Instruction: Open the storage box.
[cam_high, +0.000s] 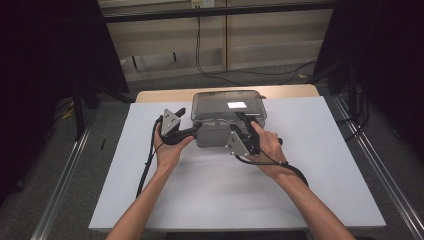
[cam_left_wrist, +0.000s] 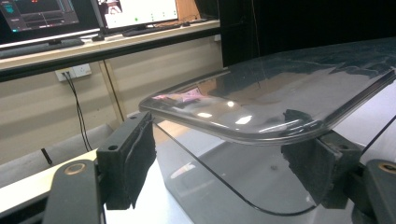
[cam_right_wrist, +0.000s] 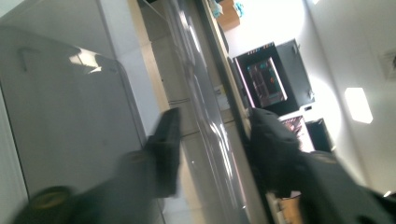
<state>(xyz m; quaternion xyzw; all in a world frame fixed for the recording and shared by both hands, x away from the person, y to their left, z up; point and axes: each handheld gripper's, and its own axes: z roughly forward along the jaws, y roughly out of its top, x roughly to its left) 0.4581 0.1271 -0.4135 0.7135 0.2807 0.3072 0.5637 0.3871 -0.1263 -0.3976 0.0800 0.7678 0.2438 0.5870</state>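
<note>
Your left gripper (cam_high: 186, 131) straddles the box (cam_high: 220, 135) at 9 o'clock unclamped; your right gripper (cam_high: 248, 131), jaws released, needs a square bite on the lid (cam_high: 229, 104).

Box (cam_high: 220, 132) sits on table (cam_high: 310, 165), between both grippers.

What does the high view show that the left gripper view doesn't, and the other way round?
High view: the whole white table, both hands, the right gripper at the box's front right, and the left gripper at its front left.

Left gripper view: a close look at that gripper's pads straddling the box's corner under the lid's rim, apart from it, plus monitors on a shelf behind.

Both: the grey box with its clear lid.
</note>
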